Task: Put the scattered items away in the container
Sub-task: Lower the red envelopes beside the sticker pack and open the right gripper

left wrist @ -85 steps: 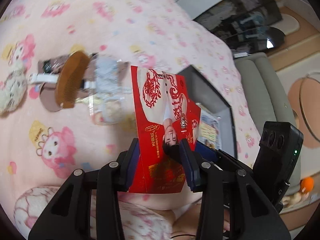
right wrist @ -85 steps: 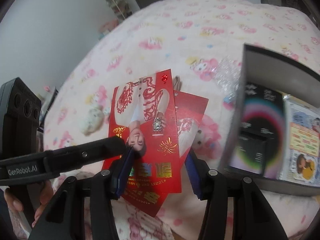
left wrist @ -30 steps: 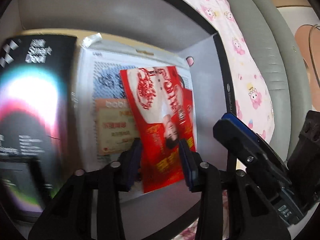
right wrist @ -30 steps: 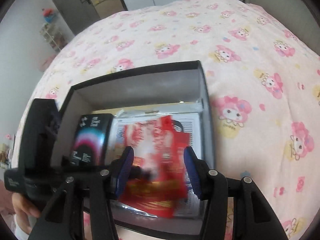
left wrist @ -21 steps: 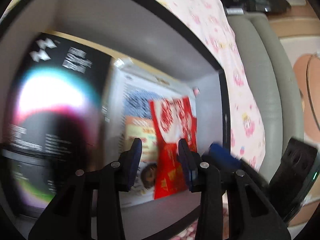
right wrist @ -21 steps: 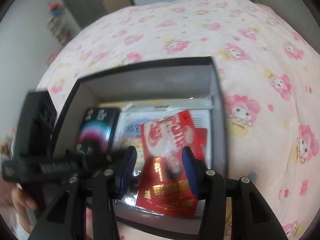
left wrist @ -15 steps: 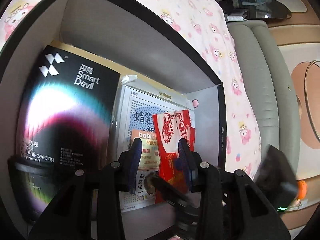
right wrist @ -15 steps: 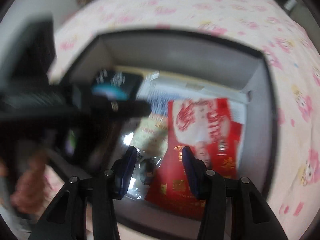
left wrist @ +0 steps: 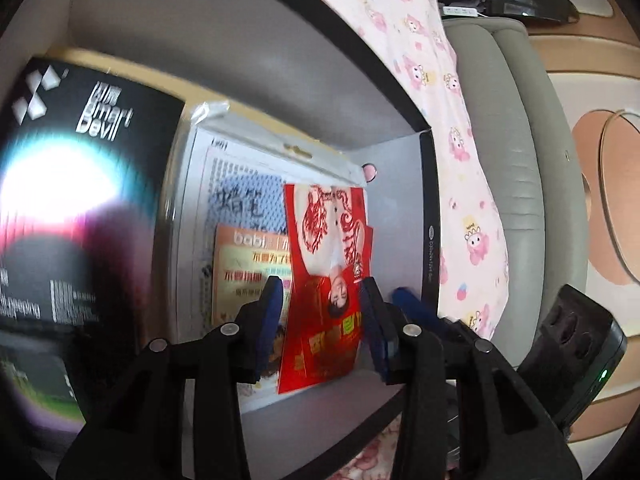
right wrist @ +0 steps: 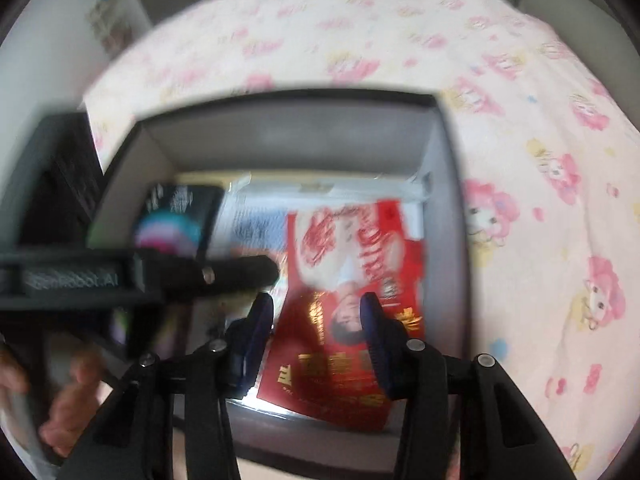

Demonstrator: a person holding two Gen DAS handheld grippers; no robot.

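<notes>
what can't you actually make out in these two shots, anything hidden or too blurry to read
- Red envelopes: whether either gripper's pads press them; both views look along the fingers.
- White packet: right part hidden under the envelopes, left wrist view.
- Black box: small print smeared by motion blur and glare, left wrist view.
- Container: near wall hidden behind the right gripper, right wrist view.
- Left gripper: label blurred in the right wrist view.

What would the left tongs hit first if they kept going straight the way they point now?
Most likely the red envelopes lying in the box, which sit straight ahead between the fingers of the left tongs. Depth is unclear through the fisheye, so the gap to them cannot be judged.
</notes>
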